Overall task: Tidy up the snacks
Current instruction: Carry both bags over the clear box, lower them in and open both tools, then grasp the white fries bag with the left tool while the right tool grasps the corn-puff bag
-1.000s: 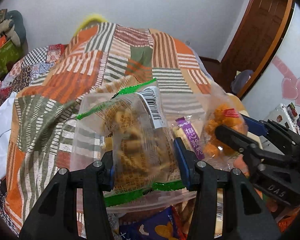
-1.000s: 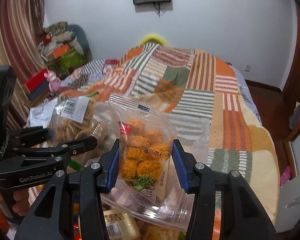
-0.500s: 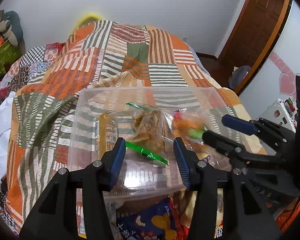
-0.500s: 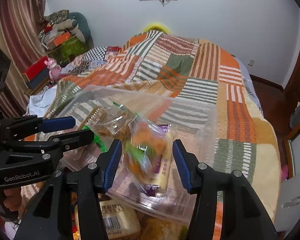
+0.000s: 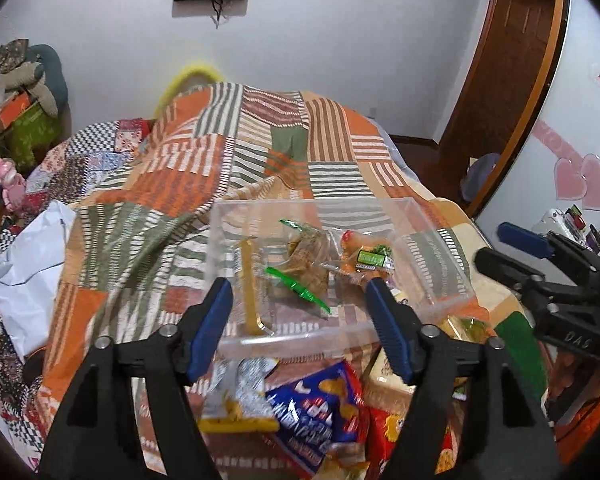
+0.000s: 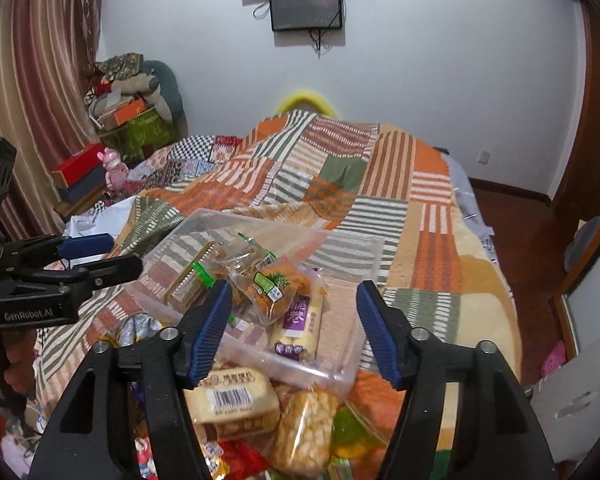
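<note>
A clear plastic box (image 5: 440, 264) lies on the patchwork quilt. In it rest a brown snack packet with green edges (image 5: 306, 256), an orange snack packet (image 5: 362, 254) and a yellow stick (image 5: 246, 280). My left gripper (image 5: 298, 292) hangs just before the box, its jaws opening with nothing between them. The right wrist view shows the same box (image 6: 340, 244), the orange packet (image 6: 278, 292), the brown packet (image 6: 236, 264) and a purple-labelled roll (image 6: 300, 320). My right gripper (image 6: 294, 292) is also opening and holds nothing. The two grippers stand side by side.
A heap of loose snack packets lies in front of the box, among them a blue one (image 5: 320, 412) and a beige barcoded one (image 6: 232, 400). A white bag (image 5: 24, 272) lies at the left, boxes (image 6: 80, 176) stand beside the bed, and a wooden door (image 5: 500, 80) is at the right.
Both grippers let go of their packets, which dropped into the clear box. The jaws have spread wider, and both hands drew back and up from the box.
</note>
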Action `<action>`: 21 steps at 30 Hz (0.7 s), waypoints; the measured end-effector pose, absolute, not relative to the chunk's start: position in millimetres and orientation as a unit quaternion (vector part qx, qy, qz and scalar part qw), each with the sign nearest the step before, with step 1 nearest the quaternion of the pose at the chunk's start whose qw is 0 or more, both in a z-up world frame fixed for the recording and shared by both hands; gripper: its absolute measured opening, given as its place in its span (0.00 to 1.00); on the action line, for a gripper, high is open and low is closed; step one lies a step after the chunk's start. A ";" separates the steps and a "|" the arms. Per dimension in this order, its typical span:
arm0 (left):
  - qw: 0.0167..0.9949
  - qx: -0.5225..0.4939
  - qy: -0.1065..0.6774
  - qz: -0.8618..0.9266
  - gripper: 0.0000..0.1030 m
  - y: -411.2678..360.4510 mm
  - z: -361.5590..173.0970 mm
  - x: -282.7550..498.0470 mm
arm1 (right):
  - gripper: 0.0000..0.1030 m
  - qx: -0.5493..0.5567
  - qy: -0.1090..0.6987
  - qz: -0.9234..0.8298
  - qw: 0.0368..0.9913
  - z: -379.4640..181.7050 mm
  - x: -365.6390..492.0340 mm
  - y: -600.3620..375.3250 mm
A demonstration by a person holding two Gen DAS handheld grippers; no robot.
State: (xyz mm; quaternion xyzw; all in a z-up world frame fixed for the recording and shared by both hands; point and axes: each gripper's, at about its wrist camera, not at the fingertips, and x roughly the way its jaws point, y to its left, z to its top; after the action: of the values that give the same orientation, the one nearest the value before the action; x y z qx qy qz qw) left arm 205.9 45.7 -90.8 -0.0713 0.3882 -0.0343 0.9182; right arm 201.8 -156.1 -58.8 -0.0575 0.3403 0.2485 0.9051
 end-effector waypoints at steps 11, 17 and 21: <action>0.914 -0.060 0.402 -0.008 0.74 62.4 -107.2 172.6 | 0.70 -0.066 0.329 0.232 0.913 -65.3 171.7 -173.4; 0.906 -0.056 0.419 0.005 0.74 73.8 -129.0 166.4 | 0.71 -0.059 0.362 0.224 0.903 -93.5 166.1 -184.6; 0.898 -0.060 0.437 0.009 0.74 80.8 -146.9 168.0 | 0.71 -0.049 0.387 0.216 0.895 -114.5 167.4 -190.3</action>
State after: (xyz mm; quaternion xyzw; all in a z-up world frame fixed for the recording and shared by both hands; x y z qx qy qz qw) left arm 168.0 80.8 -146.9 -0.0604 0.4366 0.0089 0.8976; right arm 167.4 -190.3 -114.5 -0.0488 0.3868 0.2157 0.8952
